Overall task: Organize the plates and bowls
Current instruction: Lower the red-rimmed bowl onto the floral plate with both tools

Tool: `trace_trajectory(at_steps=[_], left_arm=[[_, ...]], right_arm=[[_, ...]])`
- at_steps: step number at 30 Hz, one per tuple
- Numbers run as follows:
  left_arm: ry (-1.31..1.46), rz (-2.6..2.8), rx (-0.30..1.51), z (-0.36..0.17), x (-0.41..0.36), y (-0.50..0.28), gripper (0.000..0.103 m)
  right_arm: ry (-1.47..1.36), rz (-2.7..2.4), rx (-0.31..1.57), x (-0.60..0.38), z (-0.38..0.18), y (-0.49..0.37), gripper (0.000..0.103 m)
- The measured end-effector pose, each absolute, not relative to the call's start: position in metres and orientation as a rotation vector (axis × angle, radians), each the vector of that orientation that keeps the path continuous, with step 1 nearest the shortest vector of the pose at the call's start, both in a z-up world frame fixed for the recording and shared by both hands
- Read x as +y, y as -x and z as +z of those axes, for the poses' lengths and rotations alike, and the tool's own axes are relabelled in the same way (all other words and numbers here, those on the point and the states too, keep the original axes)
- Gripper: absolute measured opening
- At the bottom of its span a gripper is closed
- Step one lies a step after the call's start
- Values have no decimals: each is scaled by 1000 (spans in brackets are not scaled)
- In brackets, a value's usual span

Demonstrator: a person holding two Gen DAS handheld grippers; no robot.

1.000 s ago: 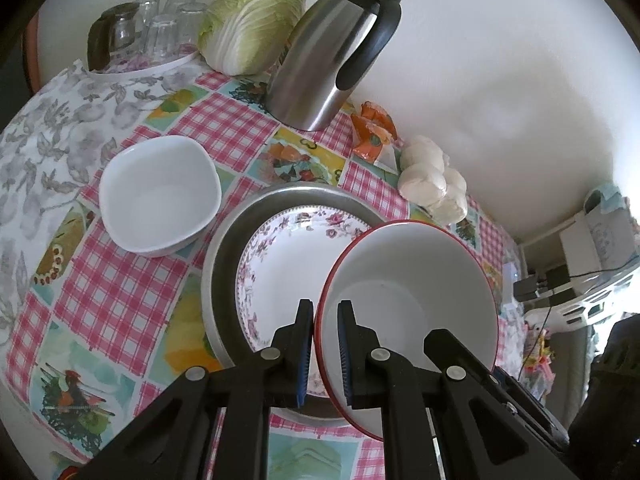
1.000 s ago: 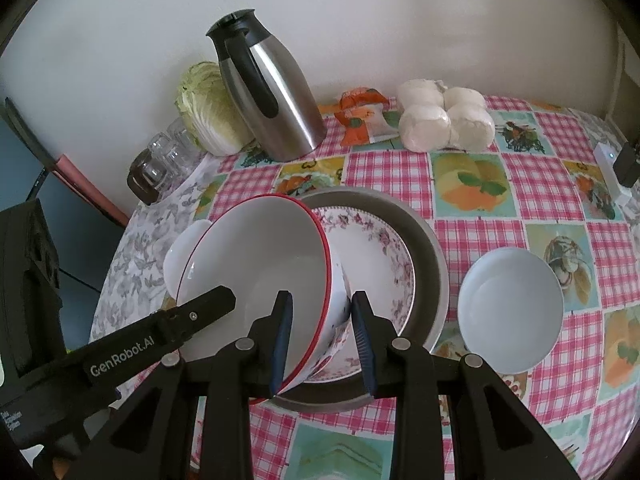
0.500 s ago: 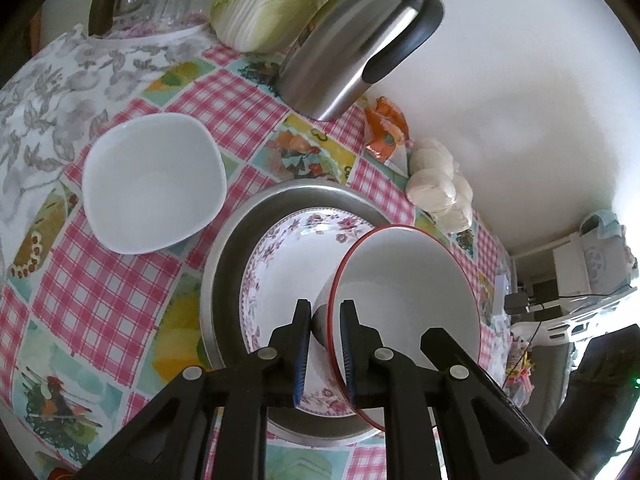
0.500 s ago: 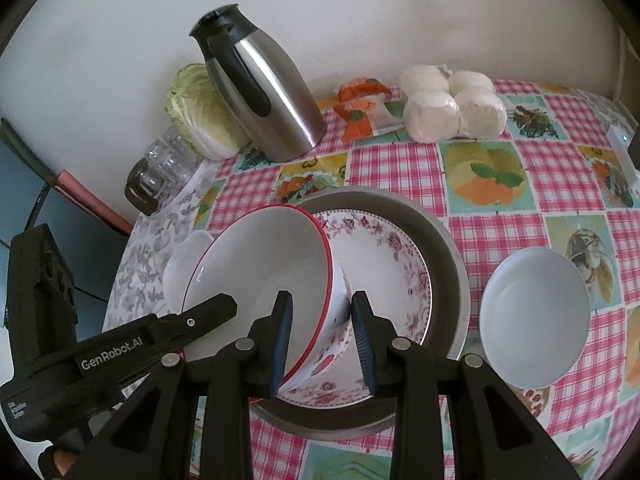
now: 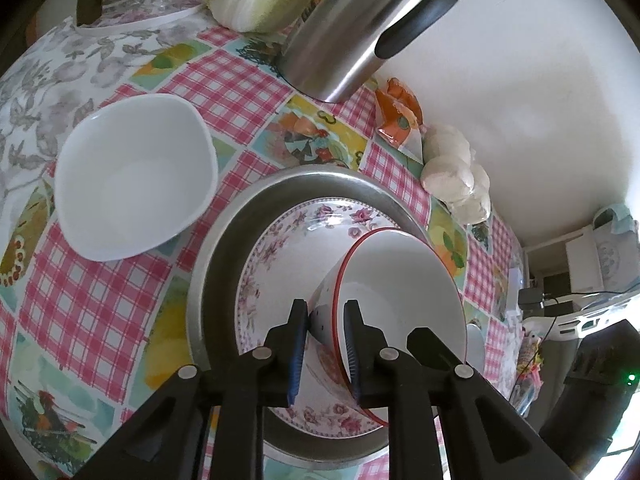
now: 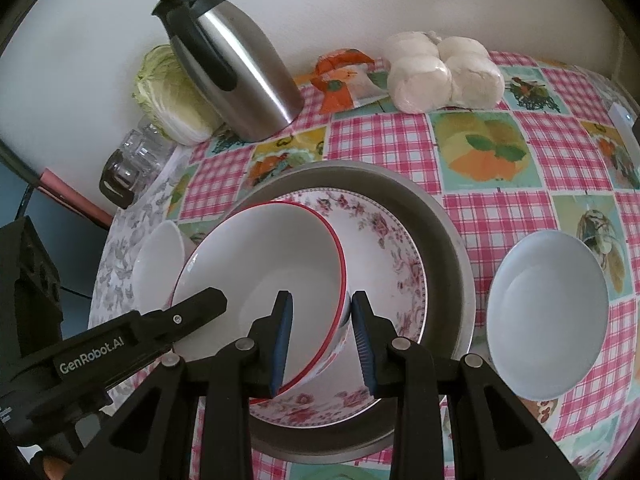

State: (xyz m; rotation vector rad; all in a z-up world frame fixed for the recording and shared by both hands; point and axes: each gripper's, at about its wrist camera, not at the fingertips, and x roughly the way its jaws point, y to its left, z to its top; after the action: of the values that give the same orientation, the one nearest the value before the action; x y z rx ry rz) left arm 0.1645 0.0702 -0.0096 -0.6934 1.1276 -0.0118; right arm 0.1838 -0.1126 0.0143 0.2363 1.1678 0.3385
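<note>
Both tongs are on the red-rimmed bowl (image 6: 264, 268)! The left gripper (image 5: 325, 350) straddles its rim and its jaws are opening, with a sliver of gap showing at the pads. The right gripper (image 6: 322, 338) straddles the opposite rim, pads close on the wall, though whether they press I cannot tell. The bowl sits tilted inside the floral plate (image 6: 394, 264), which lies in the metal pan (image 6: 448, 232). A white squarish bowl (image 5: 132, 176) waits left, a round white bowl (image 6: 546, 312) right; far back stands the steel jug (image 6: 236, 68).
</note>
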Motion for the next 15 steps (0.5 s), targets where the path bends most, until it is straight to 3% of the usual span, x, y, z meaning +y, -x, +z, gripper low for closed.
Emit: trace_trajectory(at_steps=[15], left_arm=[[649,-3,1149,-16,63,-174,20]], right_arm=[[-225,317,1178,-112,5,-190,32]])
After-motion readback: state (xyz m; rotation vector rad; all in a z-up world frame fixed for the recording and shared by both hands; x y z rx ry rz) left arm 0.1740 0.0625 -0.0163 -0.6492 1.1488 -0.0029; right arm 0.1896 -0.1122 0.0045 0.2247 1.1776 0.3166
